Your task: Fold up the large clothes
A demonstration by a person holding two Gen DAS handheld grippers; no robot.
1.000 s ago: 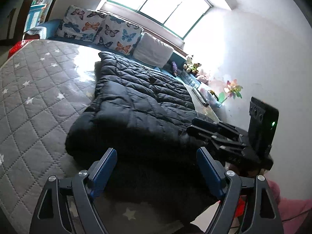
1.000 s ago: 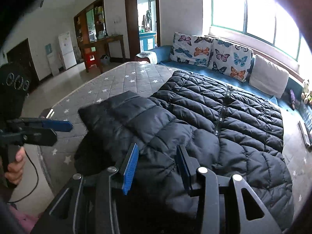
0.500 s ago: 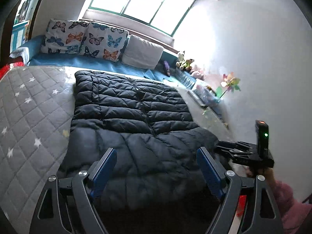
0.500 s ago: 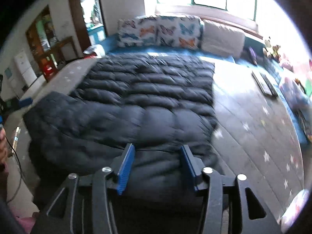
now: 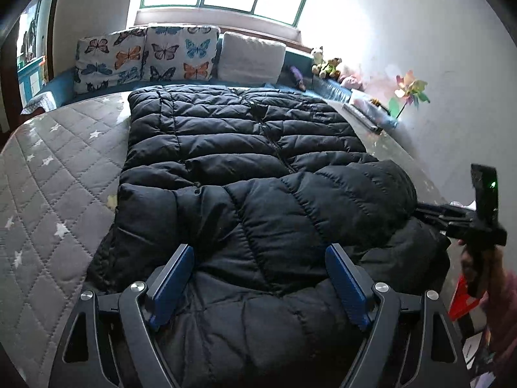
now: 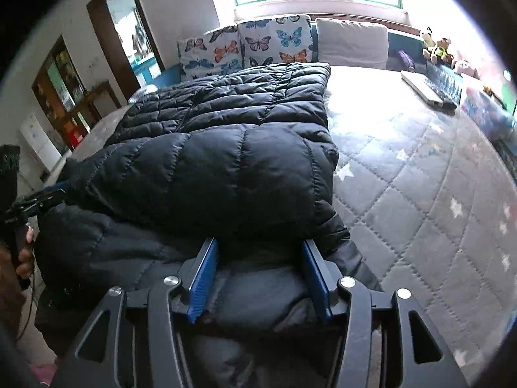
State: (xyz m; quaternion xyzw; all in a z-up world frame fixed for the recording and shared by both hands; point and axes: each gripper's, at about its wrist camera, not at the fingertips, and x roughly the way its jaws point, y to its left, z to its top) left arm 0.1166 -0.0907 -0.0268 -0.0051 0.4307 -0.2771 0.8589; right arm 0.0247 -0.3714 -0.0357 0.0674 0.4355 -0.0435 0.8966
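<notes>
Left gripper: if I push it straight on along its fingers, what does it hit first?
Most likely the black puffer jacket: the left gripper points down at the folded-over sleeve lying between its open fingers. How much gap remains is unclear.

Bed (image 5: 48,174): wide, covered by a grey quilted spread in diamond stitching with scattered white stars. Lying directly on it: one black quilted down jacket (image 5: 245,161), spread lengthwise toward the far end, zip running up its middle, with its near part folded back over the body and the near edge hanging off the bed's front. Also on the spread, near the far right edge: a flat silver and black device (image 6: 426,92), kind not discernible.
</notes>
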